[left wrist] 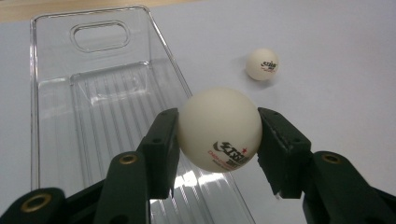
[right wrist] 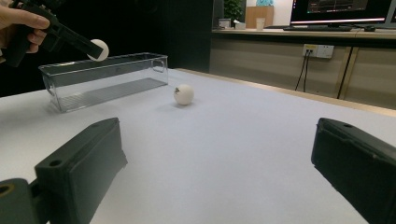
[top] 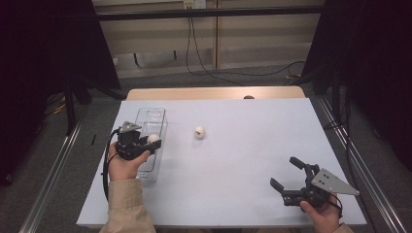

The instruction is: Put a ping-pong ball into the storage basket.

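Nearest the lens in the left gripper view, a white table-tennis ball sits pinched between the two black jaws of the left gripper, its printed logo facing the camera. The pads press on its left and right sides, and the ball hangs above the right rim of a clear plastic bin, over the inner edge of its ribbed floor. In the high view the same gripper is held over the bin at the left of the table, the ball at its tip.

A second ball, also white with a dark mark, lies on the white tabletop to the right of the bin, apart from it and touching nothing else. It shows beyond the held ball in the left gripper view and near the bin's end in the right gripper view.

The right gripper rests low near the table's front right corner, well apart from both balls, its jaws spread wide with nothing between them.
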Demonstrator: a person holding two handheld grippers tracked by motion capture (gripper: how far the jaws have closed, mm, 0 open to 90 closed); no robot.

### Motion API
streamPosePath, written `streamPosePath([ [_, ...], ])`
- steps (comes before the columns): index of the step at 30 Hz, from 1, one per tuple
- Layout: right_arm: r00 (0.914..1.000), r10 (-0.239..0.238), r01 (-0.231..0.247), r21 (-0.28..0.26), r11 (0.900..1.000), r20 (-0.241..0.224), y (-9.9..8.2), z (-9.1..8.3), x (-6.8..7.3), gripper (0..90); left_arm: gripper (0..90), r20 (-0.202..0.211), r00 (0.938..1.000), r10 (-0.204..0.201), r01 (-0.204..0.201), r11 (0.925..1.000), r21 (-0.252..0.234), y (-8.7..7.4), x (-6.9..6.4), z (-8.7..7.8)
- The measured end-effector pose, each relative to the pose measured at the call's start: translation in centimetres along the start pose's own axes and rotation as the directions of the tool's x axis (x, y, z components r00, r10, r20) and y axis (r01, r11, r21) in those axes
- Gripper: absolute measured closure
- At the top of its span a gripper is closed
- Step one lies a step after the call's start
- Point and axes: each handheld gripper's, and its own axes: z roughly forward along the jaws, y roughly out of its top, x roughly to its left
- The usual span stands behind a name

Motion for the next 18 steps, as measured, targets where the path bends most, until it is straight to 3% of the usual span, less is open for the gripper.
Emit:
streamPosePath([
  [18,1.0000,0.000,0.000,-0.002,1.0000,-0.003,0.00,0.00,-0.01,1.7,51.1,-0.035,0.9992,-0.022,0.022,0.9998,-0.001,-0.40,0.73,-0.05],
])
